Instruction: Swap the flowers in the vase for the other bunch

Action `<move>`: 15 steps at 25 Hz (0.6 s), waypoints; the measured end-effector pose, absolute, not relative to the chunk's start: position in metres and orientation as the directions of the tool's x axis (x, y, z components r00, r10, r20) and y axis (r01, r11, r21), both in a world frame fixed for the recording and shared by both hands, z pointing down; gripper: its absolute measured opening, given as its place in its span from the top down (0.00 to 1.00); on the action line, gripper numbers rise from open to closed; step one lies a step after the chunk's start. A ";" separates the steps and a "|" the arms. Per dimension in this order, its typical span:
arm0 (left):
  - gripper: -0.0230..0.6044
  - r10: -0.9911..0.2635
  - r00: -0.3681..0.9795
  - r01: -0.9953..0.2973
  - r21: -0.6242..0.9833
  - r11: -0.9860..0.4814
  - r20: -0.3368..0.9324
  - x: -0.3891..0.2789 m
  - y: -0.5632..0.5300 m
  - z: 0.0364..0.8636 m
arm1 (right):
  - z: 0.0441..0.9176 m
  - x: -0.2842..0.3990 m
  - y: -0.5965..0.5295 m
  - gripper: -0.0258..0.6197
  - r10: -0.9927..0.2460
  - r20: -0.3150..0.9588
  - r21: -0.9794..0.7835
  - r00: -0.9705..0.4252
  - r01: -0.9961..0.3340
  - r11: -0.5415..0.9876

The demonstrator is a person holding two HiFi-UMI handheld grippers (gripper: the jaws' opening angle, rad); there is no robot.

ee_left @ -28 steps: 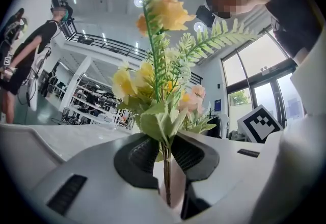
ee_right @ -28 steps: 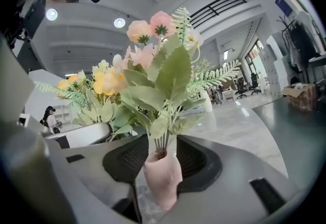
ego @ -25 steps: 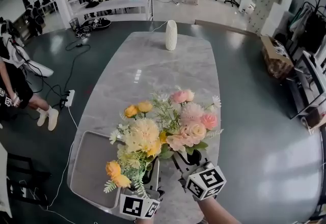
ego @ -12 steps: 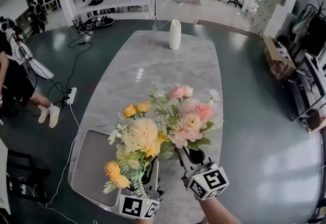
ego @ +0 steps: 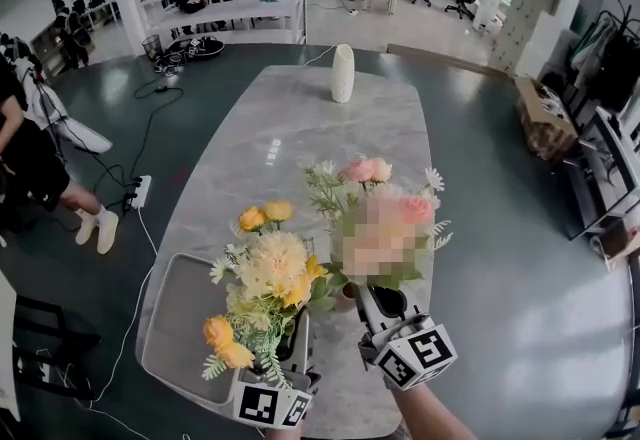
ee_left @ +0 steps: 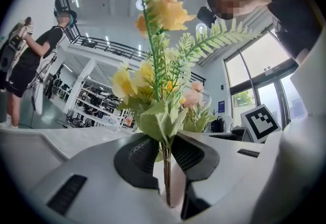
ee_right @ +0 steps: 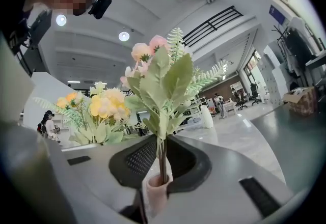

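Two bunches stood upright over the near end of the tabletop (ego: 290, 138). The left gripper (ee_left: 164, 154) was clamped on the stems of the yellow bunch (ego: 270, 273), above the tray (ego: 180, 328). The right gripper (ee_right: 162, 159), its jaws just closing, pinched the pink bunch (ego: 365, 171), whose stems stood in the vase (ee_right: 153, 195)

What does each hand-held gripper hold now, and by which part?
Left hand-held gripper: yellow bunch, by its stems. Right hand-held gripper, its jaws just closed further: pink bunch, by its stems.
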State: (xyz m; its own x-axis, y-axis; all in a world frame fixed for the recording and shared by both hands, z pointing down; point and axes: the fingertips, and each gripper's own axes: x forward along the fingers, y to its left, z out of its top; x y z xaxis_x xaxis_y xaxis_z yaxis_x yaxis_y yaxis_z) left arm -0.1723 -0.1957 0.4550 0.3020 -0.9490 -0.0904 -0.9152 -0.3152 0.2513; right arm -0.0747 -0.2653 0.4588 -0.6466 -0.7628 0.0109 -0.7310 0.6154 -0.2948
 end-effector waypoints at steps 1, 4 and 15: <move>0.83 -0.949 0.301 -0.916 0.251 -0.314 -0.091 -0.169 -0.197 0.453 | 0.455 -0.070 -0.267 0.85 -0.763 0.005 -0.296 -0.647 -0.729 0.617; 0.83 -0.951 0.297 -0.917 0.249 -0.310 -0.091 -0.170 -0.197 0.451 | 0.447 -0.067 -0.267 0.85 -0.764 -0.012 -0.292 -0.645 -0.729 0.620; 0.83 -0.947 0.297 -0.917 0.239 -0.318 -0.121 -0.183 -0.196 0.434 | 0.414 -0.072 -0.266 0.85 -0.769 -0.090 -0.291 -0.633 -0.722 0.628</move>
State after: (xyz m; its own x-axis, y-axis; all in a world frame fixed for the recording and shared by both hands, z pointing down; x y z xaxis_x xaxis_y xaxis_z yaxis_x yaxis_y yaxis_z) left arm -0.1828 -0.1957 0.4345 0.2971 -0.9471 -0.1213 -0.9175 -0.3184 0.2386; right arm -0.0721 -0.2660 0.4141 -0.6327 -0.7691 -0.0903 -0.7219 0.6280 -0.2907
